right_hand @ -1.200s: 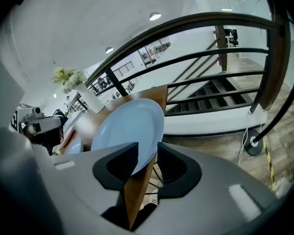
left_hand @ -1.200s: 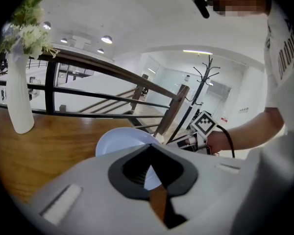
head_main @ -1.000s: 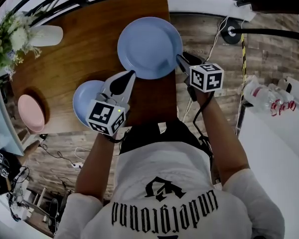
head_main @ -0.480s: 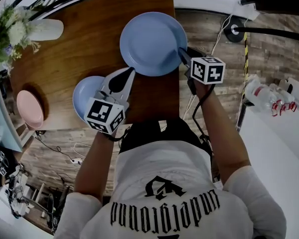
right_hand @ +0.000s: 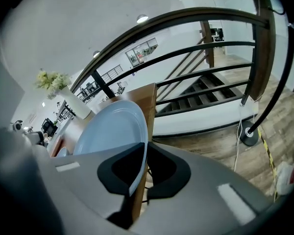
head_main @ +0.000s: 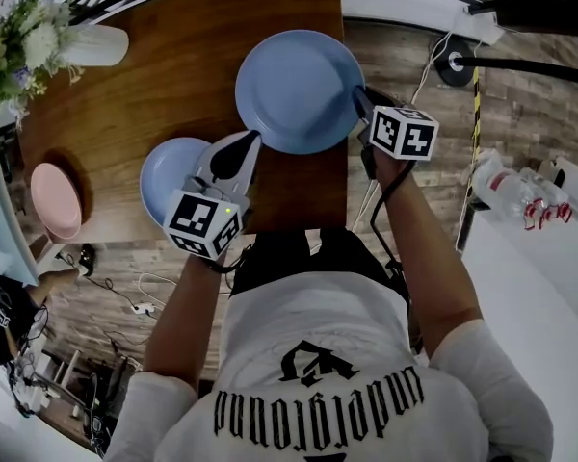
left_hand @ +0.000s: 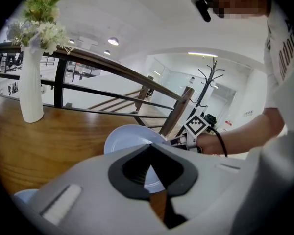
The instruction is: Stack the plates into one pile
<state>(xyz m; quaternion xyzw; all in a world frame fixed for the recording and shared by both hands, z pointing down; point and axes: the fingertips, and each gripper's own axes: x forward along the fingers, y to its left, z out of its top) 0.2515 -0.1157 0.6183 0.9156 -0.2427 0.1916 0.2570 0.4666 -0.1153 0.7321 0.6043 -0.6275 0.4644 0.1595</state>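
Head view: over the right edge of the brown wooden counter (head_main: 173, 75), the large round pale-blue plate (head_main: 294, 89) has its rim clamped in the right tool (head_main: 358, 99). A smaller pale-blue plate (head_main: 164, 176) lies on the counter, partly under the left tool (head_main: 250, 141), whose jaws are together and empty.

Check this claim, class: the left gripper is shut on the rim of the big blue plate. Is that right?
Not quite. It is the right gripper that is shut on the rim of the big blue plate, as the right gripper view shows. The left gripper holds nothing.
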